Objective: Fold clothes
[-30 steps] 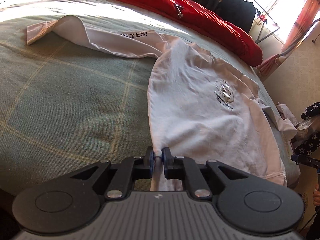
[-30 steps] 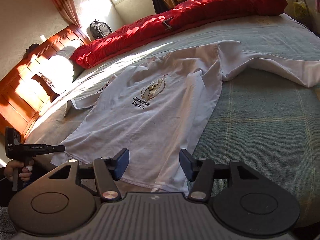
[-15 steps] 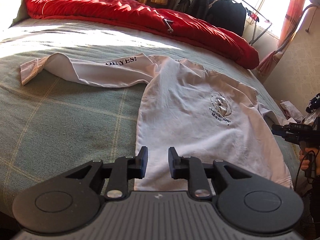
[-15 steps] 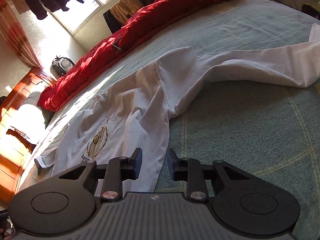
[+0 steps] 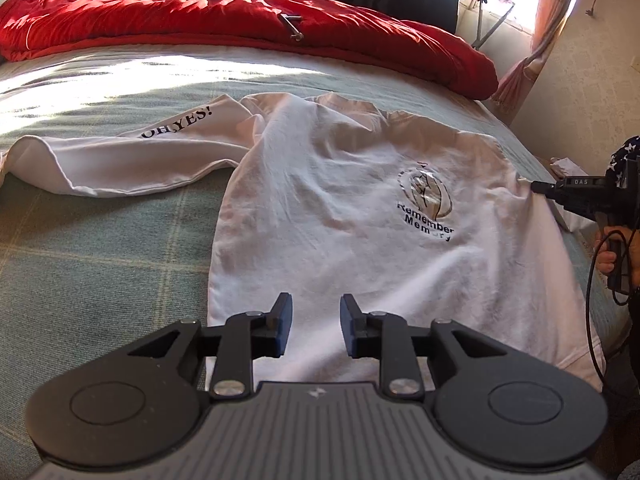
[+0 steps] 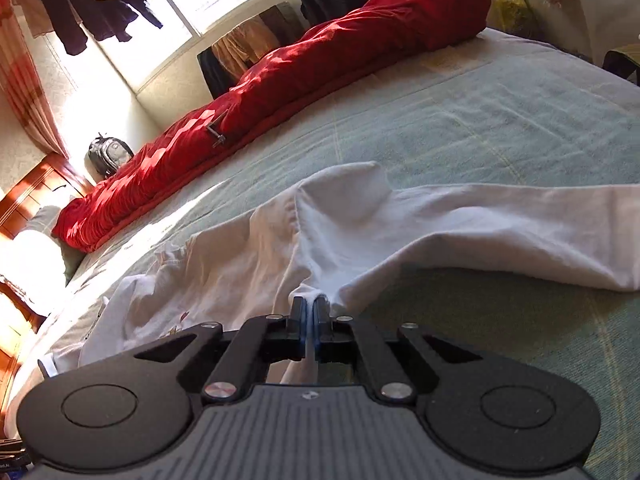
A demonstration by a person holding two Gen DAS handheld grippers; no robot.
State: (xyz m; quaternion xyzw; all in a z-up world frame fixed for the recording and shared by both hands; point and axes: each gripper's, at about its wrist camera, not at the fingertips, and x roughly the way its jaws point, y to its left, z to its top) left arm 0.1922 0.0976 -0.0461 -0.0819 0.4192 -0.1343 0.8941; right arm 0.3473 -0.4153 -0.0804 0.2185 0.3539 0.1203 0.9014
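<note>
Change since half a second ago: the right gripper [image 6: 310, 312], then parted over the cloth, now has its fingers pinched together on a fold of the white shirt [image 6: 344, 232]; the left gripper [image 5: 314, 326], parted then, remains parted and grips nothing, though its view now sits closer over the shirt's chest. A second ago the left one was pinching the hem.

Item: white long-sleeved shirt [image 5: 340, 216], lying front up on the green checked bedspread [image 5: 100, 256]. Long axis runs away from the left gripper, hem nearest it, collar at the far end toward the red duvet [image 5: 240, 24]. Chest print "Remember Memory" [image 5: 426, 204] lies ahead and to the right of the left gripper. One sleeve [image 5: 132, 156], lettered "OH,YES!", stretches out to the left, crosswise to the body.

In the right wrist view, the same sleeve [image 6: 500, 232] runs off to the right of the pinch, raised in a low hump just ahead of the fingers; the shirt body lies rumpled to the left.

Edges and room: bare bedspread lies wide to the left of the left gripper and beyond the sleeve up to the duvet. The bed's edge falls away just right of the shirt's side seam, where a hand [image 5: 616, 248] holds the other gripper's handle. To the right of the right gripper, the bedspread [image 6: 500, 120] lies open.
</note>
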